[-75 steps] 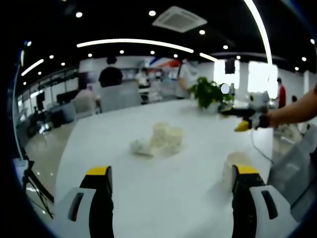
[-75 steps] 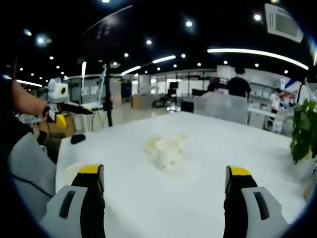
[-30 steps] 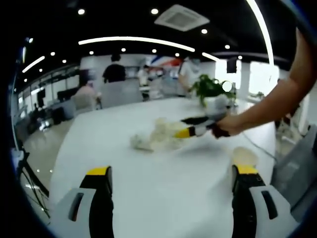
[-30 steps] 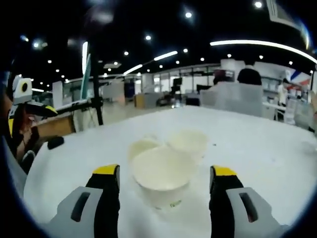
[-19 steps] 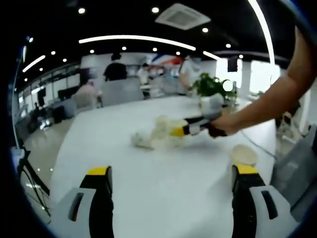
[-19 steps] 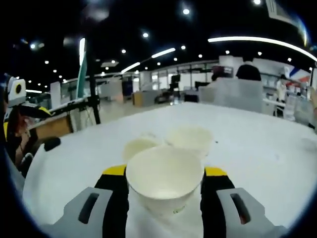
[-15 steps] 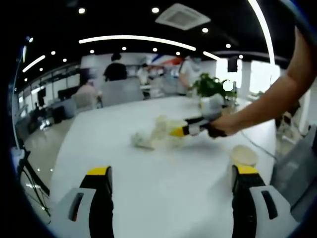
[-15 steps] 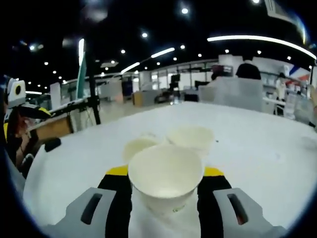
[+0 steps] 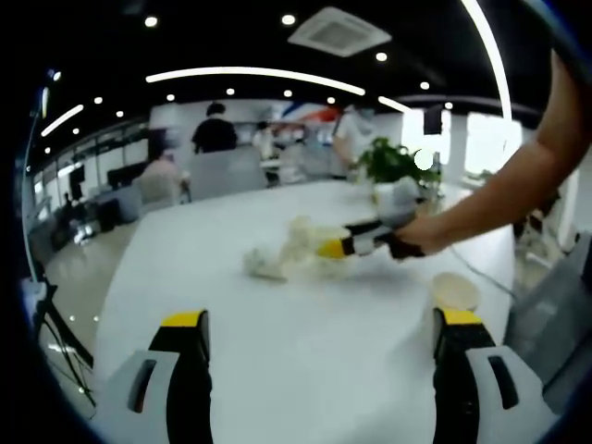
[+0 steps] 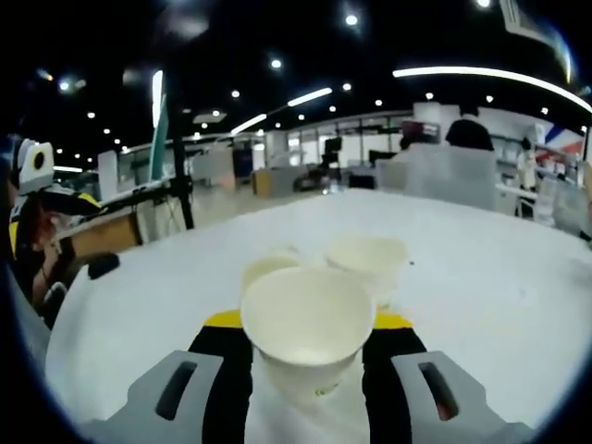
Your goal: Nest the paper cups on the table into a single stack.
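While the white table spans both views as the largest surface, the work sits near its middle; a cluster of paper cups stands there in the left gripper view, with a crumpled or tipped white piece at its side, too blurred to identify.

Right gripper: jaws drawn together and clamped on the near cup, one yellow-tipped jaw against each side of the wall just under the rim; the cup is upright, mouth up; whether its base rests on the table or is clear of it cannot be told. In the left gripper view this same gripper reaches into the cluster from the right on the person's forearm.

Critical relation: two further cups, the left rear cup and the right rear cup, stand upright just beyond the held cup, directly forward along the jaw line; all long axes are vertical, so nesting likely calls for a lift, a short forward carry and a straight descent into one open mouth.

Left gripper: jaws wide apart and holding nothing, well back from the cluster; a separate lone cup stands just beside its right jaw, so the left gripper is the nearer tool for that one.
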`<action>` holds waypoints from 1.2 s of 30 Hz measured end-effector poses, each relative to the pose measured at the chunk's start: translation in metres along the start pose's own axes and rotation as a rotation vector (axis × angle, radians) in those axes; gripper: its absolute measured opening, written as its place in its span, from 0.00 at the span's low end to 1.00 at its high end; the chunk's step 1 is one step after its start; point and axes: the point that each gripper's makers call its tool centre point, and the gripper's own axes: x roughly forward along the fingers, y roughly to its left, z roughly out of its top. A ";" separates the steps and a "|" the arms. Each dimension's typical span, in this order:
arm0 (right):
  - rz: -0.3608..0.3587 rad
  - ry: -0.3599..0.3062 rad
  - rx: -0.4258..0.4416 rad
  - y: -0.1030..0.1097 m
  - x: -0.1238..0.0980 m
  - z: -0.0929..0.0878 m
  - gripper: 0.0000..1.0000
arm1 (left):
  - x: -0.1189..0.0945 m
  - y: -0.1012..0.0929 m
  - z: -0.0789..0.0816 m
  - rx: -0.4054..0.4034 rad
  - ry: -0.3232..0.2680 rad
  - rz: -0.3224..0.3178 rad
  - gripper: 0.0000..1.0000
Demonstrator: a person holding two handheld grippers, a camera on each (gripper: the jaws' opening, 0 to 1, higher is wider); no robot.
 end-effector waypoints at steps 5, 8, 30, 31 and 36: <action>0.009 -0.017 0.000 0.002 -0.003 0.012 0.43 | 0.000 0.000 0.003 0.002 -0.006 0.000 0.98; 0.013 -0.021 0.006 0.002 -0.007 0.019 0.43 | 0.000 0.002 0.003 0.000 -0.008 0.002 0.98; 0.044 -0.062 -0.040 -0.015 -0.027 0.108 0.42 | 0.001 0.008 0.014 -0.002 -0.027 0.006 0.98; 0.045 -0.061 -0.043 -0.016 -0.028 0.112 0.42 | 0.001 0.007 0.014 -0.006 -0.027 0.003 0.98; 0.018 -0.067 -0.053 -0.023 -0.034 0.129 0.42 | 0.000 0.005 0.014 -0.008 -0.023 -0.007 0.98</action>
